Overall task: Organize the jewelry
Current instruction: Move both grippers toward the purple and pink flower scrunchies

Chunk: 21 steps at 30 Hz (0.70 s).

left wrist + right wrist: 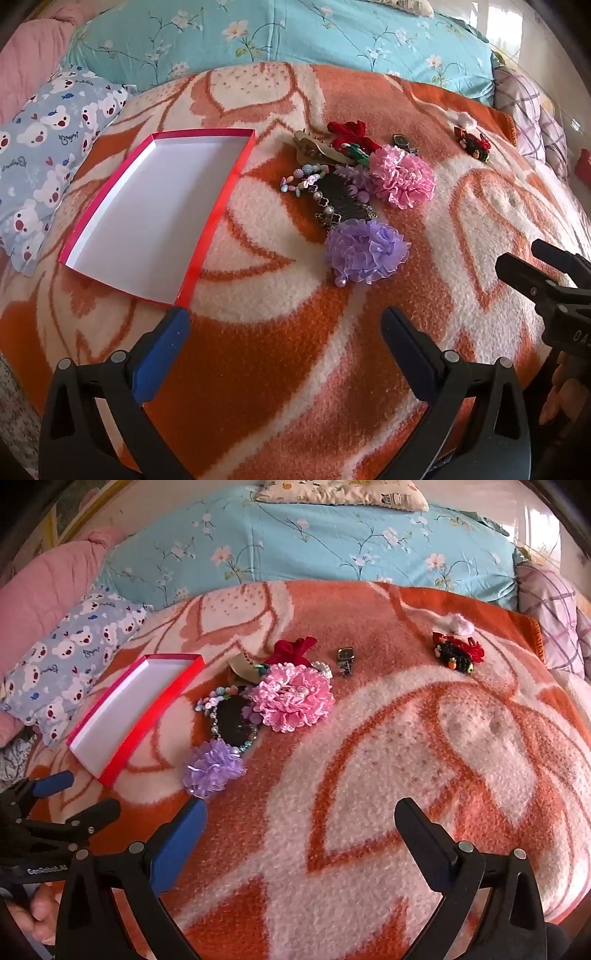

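Observation:
A shallow red box with a white inside lies on the orange and cream blanket, with nothing in it. To its right sits a pile of hair pieces: a purple ruffle flower, a pink ruffle flower, a black comb with beads, a red bow. A small watch and a red-black clip lie farther right. My left gripper stands open just short of the pile. My right gripper is open over bare blanket.
A bear-print pillow lies left of the box. A blue floral quilt bounds the far side, with pink bedding at far left and checked cloth at right. A hand holds the left tool.

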Motion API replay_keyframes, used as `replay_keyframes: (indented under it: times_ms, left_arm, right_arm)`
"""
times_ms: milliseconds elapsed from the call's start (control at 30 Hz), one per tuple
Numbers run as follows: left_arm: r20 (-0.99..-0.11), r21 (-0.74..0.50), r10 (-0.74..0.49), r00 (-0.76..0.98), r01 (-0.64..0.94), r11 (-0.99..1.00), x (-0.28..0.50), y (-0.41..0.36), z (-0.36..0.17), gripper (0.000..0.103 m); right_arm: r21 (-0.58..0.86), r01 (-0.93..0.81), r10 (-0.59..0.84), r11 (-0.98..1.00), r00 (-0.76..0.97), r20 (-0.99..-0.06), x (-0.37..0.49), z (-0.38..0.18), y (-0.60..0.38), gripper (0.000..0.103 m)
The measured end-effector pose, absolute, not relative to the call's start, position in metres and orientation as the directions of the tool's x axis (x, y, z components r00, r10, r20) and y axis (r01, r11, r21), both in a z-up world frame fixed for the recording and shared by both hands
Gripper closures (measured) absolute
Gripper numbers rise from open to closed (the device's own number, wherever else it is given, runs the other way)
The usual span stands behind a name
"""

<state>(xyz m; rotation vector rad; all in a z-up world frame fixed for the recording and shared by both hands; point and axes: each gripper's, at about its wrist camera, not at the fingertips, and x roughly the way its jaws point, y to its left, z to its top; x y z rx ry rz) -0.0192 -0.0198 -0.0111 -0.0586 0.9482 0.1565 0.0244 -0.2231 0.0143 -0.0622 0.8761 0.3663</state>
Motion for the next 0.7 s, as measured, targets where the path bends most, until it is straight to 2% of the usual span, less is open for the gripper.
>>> replay_keyframes:
  times_ms: [700]
  left_arm:
    - [-0.821, 0.01, 0.094, 0.564, -0.151, 0.988, -0.009, -0.02, -0.014, 0.0]
  right_arm:
    - [0.087, -0.361, 0.294, 0.928, 0.571, -0.767, 0.036, 0.01, -0.218, 0.002]
